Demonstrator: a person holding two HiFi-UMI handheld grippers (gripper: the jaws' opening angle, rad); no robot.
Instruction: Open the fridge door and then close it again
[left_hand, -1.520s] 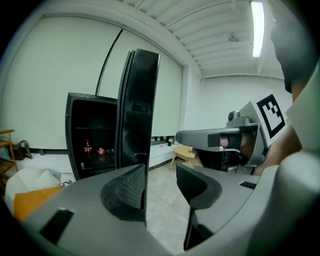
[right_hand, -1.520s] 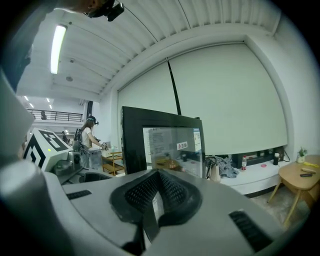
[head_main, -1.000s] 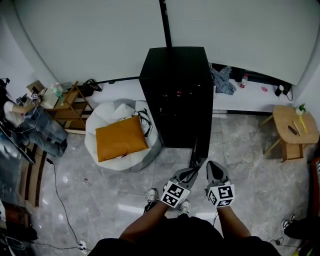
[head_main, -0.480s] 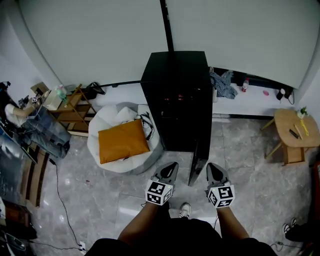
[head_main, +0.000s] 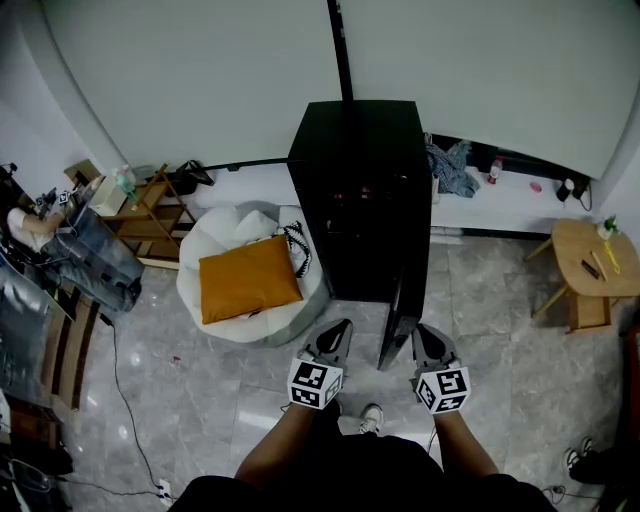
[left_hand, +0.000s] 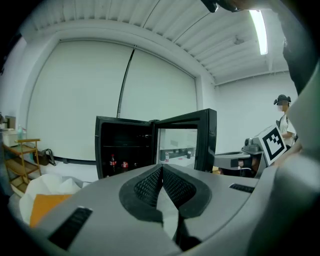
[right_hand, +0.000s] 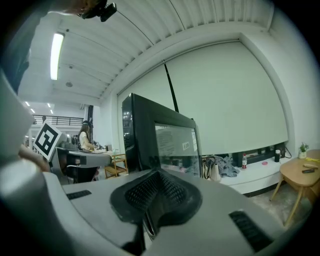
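Note:
The black fridge (head_main: 360, 190) stands against the far wall with its glass door (head_main: 402, 318) swung out toward me, edge-on in the head view. In the left gripper view the fridge's dark inside (left_hand: 125, 147) holds small bottles (left_hand: 113, 163), and the door (left_hand: 186, 142) stands to its right. My left gripper (head_main: 340, 327) hangs left of the door's free edge, apart from it, shut with nothing in it (left_hand: 161, 168). My right gripper (head_main: 421, 332) is just right of the door, also shut and empty (right_hand: 157, 173), with the door's outer face (right_hand: 155, 135) close ahead.
A white beanbag (head_main: 215, 235) with an orange cushion (head_main: 250, 278) lies left of the fridge. Further left are a wooden shelf (head_main: 150, 215) and a seated person (head_main: 70, 245). A round wooden table (head_main: 590, 255) stands at the right, and a low white ledge (head_main: 500, 205) runs along the wall.
My left gripper has come off the door's free edge, moved to the left and shut. The right gripper has stayed beside the door.

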